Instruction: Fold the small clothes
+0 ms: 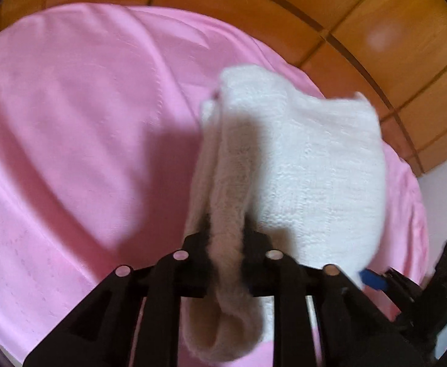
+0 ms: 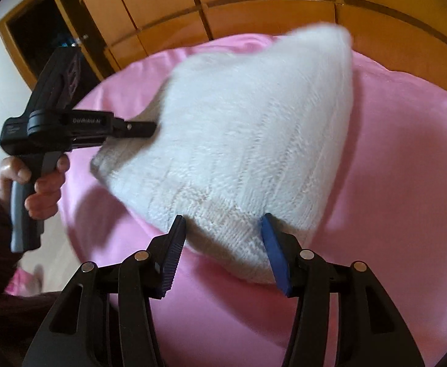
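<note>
A white knitted garment (image 1: 315,165) hangs in the air above a pink sheet (image 1: 70,122). My left gripper (image 1: 225,229) is shut on one bunched edge of it, with cloth sagging down between the fingers. In the right wrist view the same garment (image 2: 238,140) spreads wide and the left gripper (image 2: 150,128) grips its left edge. My right gripper (image 2: 222,226) is open, its blue pads (image 2: 274,250) on either side of the garment's lower edge, not closed on it.
The pink sheet (image 2: 391,214) covers the bed. A wooden panelled headboard (image 2: 254,6) runs along the back, also in the left wrist view (image 1: 376,15). An open dark wooden cabinet (image 2: 34,30) stands at the left. A hand (image 2: 40,183) holds the left gripper's handle.
</note>
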Demonstrator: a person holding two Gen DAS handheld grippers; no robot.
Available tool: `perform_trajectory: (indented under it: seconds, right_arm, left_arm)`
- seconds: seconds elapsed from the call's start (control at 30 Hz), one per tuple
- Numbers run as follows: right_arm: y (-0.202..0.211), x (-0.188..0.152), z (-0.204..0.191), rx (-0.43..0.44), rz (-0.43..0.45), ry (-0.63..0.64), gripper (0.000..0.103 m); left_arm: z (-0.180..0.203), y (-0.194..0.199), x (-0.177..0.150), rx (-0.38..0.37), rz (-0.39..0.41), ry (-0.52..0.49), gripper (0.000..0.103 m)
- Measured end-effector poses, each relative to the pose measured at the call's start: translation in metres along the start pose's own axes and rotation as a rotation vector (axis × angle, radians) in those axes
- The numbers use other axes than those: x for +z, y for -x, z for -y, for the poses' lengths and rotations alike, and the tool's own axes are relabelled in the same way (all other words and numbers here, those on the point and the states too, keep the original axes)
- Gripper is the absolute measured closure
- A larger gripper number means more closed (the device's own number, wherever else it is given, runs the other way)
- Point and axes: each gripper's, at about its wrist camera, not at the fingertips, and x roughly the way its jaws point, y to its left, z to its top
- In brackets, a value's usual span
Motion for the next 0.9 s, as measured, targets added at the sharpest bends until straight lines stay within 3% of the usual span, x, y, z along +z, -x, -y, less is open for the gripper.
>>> perform_trajectory:
  seconds: [0.07, 0.17, 0.23, 0.4, 0.5, 0.6, 0.67, 0.73, 0.9]
  right_arm:
    - [0.007, 0.004, 0.000, 0.003, 0.003, 0.005, 0.052]
    - [0.027, 0.013, 0.003, 0.032, 0.014, 0.006, 0.052]
    - [0.044, 0.022, 0.013, 0.054, 0.052, -0.024, 0.052]
    - [0.055, 0.069, 0.038, -0.016, 0.153, -0.099, 0.052]
    - [0.034, 0.103, 0.037, -0.034, 0.169, -0.103, 0.052]
    - [-0.036, 0.117, 0.035, -0.126, 0.008, -0.082, 0.052]
    - [-0.056, 0.110, 0.028, -0.194, 0.036, -0.008, 0.051]
    - [-0.050, 0.108, 0.023, -0.207, 0.061, 0.002, 0.051]
    - [-0.004, 0.102, 0.037, -0.075, 0.150, -0.103, 0.027]
  left_arm:
    - [0.011, 0.009, 0.001, 0.050, 0.045, -0.035, 0.075]
    - [0.026, 0.019, 0.000, 0.106, 0.084, -0.098, 0.071]
    - [0.029, 0.022, 0.001, 0.145, 0.101, -0.107, 0.058]
    - [0.032, 0.019, 0.005, 0.192, 0.122, -0.132, 0.055]
    - [0.032, 0.014, 0.002, 0.206, 0.129, -0.148, 0.054]
    - [0.029, 0.009, -0.001, 0.208, 0.131, -0.151, 0.052]
    - [0.026, 0.008, -0.002, 0.207, 0.134, -0.146, 0.052]
    - [0.027, 0.008, -0.002, 0.207, 0.136, -0.151, 0.052]
    - [0.027, 0.011, -0.005, 0.196, 0.148, -0.171, 0.052]
